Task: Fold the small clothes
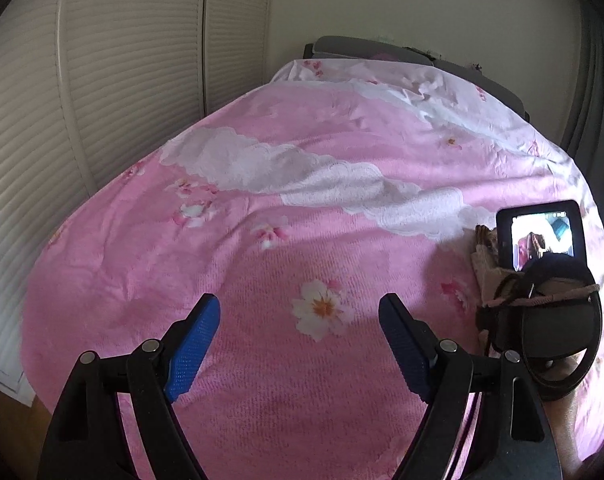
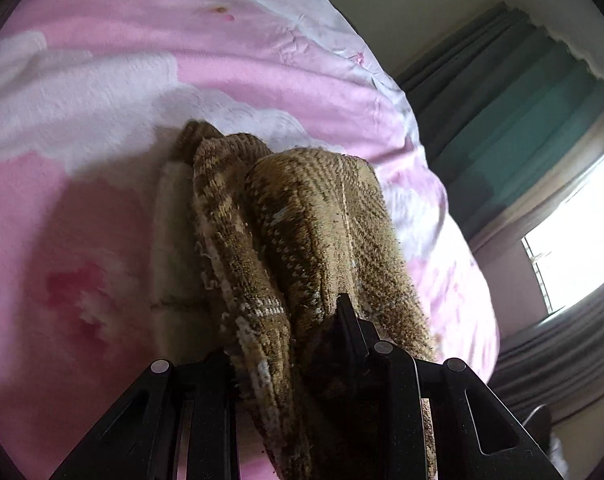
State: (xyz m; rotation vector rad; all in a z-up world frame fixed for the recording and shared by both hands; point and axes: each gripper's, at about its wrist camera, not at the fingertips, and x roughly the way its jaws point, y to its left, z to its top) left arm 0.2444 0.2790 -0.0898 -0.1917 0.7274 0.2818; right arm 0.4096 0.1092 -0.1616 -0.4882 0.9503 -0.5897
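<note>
Fingers (image 2: 342, 316) of the right gripper (image 2: 298, 340) are clenched on a brown knitted garment (image 2: 302, 216), lifted over the pink blanket (image 1: 262, 280) on the bed. Left gripper (image 1: 300, 344) hovers spread wide, holding nothing.

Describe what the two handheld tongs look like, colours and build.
Left tongs: black plastic linkage arms with silver rivets and textured blue finger pads. Right tongs: same black frame with triangular cutouts and silver rivets; a small screen sits on top; its pads are hidden.
</note>
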